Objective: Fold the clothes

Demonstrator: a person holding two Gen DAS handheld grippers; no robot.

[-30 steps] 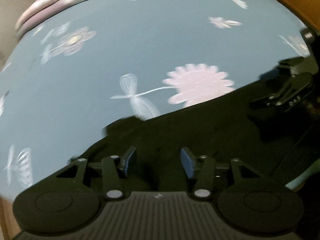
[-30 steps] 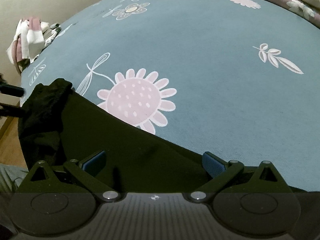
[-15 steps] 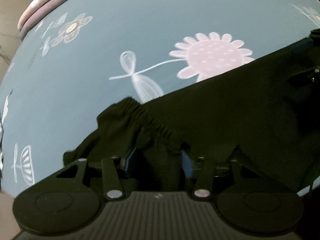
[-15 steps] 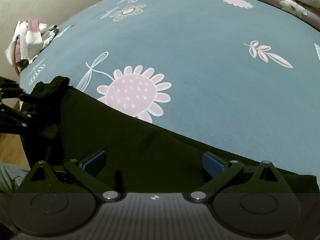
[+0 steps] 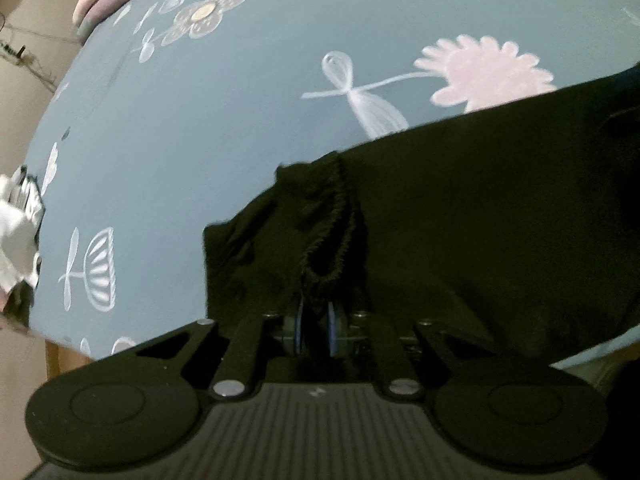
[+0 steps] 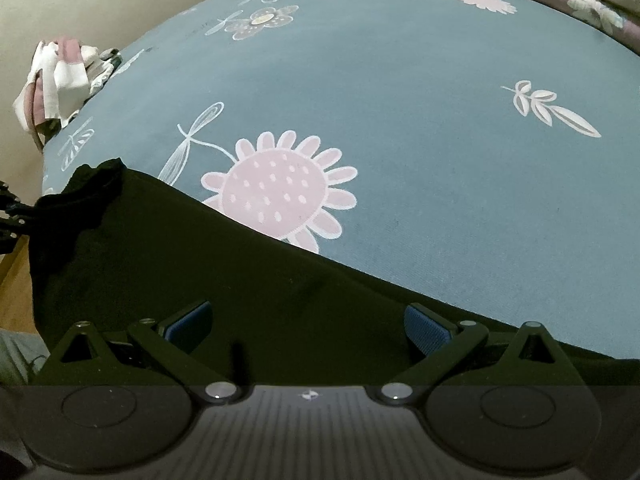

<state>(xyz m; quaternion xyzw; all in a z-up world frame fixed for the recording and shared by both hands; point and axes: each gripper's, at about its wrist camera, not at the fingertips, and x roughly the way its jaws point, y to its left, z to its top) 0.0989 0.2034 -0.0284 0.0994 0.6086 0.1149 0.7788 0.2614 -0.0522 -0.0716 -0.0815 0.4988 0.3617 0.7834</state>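
Lying across the near edge of the blue-grey flowered bedspread, the black garment is a dark, matte piece of cloth whose far edge runs in a long slant beneath the pink daisy print. Its surface looks mostly flat in the right wrist view, with one corner bunched and raised at the left end. In the left wrist view that corner shows a gathered, ribbed hem curling into a loop, with soft creases in the cloth beside it. The left gripper is closing, its blue pads nearly together with a fold of this black fabric pinched between them. The right gripper stands wide apart above the cloth, its blue pads holding nothing. A heap of white and pink clothing sits at the far left corner of the bedspread, well apart from the garment.
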